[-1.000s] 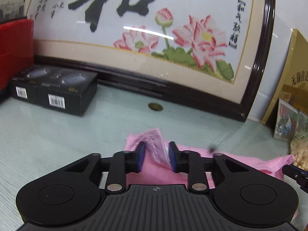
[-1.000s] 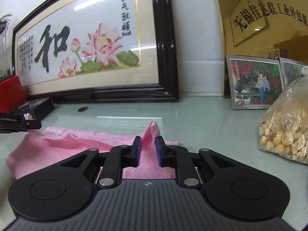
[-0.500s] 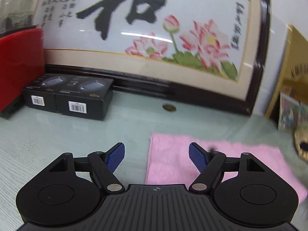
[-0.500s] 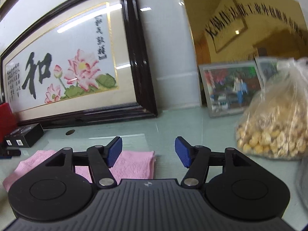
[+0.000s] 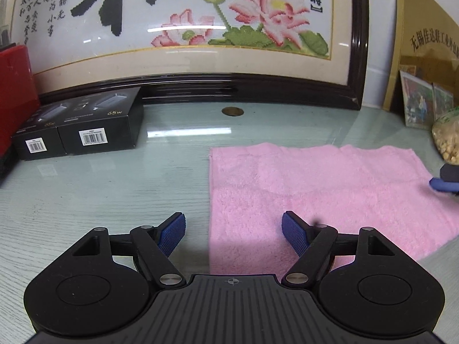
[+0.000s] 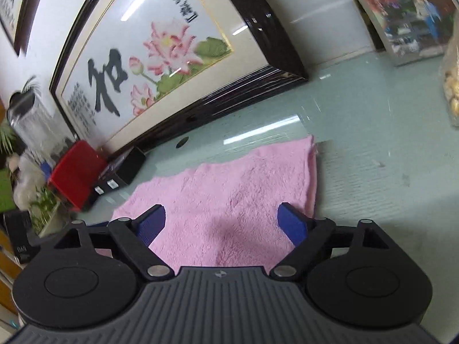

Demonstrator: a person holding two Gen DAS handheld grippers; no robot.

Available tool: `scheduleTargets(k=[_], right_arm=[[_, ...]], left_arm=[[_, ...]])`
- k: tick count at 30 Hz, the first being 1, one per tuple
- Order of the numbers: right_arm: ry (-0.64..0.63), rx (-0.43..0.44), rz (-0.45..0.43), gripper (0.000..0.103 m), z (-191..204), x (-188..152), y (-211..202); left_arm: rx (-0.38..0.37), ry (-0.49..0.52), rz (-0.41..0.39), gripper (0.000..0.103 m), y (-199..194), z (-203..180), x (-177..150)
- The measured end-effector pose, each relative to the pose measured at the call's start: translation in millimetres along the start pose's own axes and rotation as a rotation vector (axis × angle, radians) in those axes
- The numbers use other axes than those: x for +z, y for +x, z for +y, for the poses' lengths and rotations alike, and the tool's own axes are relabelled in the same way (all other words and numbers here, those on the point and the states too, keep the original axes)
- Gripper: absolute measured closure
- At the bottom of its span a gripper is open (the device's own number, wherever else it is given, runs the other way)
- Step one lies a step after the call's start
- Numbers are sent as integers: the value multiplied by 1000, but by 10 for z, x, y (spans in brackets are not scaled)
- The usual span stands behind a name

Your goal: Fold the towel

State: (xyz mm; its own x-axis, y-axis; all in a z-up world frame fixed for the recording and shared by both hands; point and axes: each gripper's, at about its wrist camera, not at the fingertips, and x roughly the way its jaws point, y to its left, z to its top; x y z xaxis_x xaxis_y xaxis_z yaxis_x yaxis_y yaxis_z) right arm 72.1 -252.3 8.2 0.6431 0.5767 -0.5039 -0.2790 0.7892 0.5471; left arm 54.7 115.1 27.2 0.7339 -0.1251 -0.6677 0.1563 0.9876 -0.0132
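A pink towel point(image 5: 315, 189) lies flat and folded on the glass-topped table, and it shows too in the right wrist view as the towel point(image 6: 229, 189). My left gripper point(image 5: 233, 230) hovers over the towel's left edge with its jaws opening and nothing between the blue pads. My right gripper point(image 6: 222, 225) hangs above the towel's right part, jaws opening, pads clear of the cloth. One blue fingertip point(image 5: 443, 185) of the right gripper shows at the towel's right end in the left wrist view.
A large framed lotus embroidery point(image 5: 200, 28) leans on the wall behind. Two black boxes point(image 5: 80, 132) and a red box point(image 5: 14, 94) stand at the left. A coin point(image 5: 232, 111) lies near the frame. A bag of nuts point(image 5: 447, 140) and photos point(image 6: 407, 14) sit at the right.
Both grippers let go of the raised towel corners and opened wide. The towel dropped flat onto the table. Both views rolled and tipped down a little.
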Motion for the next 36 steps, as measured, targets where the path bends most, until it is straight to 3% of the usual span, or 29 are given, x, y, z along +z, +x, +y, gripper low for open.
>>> scheduleTargets(k=[4,7,10,14,19,22,28,32,36], right_arm=[[-49,-16,-14,15,103,-40,-71],[-93,21,-33,14,174,-86,-161],[-137,44,8,12,234,-144,-157],[-233,-28,46,12,314,-292,-119],[-313,-115,68,12,450,-329,-117],[-287,-122,63,11,451,-299,-151],[-65,-115,-19,8,113,-95,-420],[59,-79,11,8,-122,-49,-421],[102,-46,39,0,-151,-58,-273]], left_arm=[[26,21,-19,24,-52,-2,-15],[48,20,-37,25,-102,36,-23],[40,65,-34,25,-109,15,-54],[74,161,-64,24,-137,-77,-131],[89,198,-75,24,-174,-121,-180],[75,188,-64,24,-189,-100,-180],[73,190,-61,24,-207,-103,-192],[85,209,-69,24,-223,-137,-214],[86,203,-67,22,-223,-128,-212]])
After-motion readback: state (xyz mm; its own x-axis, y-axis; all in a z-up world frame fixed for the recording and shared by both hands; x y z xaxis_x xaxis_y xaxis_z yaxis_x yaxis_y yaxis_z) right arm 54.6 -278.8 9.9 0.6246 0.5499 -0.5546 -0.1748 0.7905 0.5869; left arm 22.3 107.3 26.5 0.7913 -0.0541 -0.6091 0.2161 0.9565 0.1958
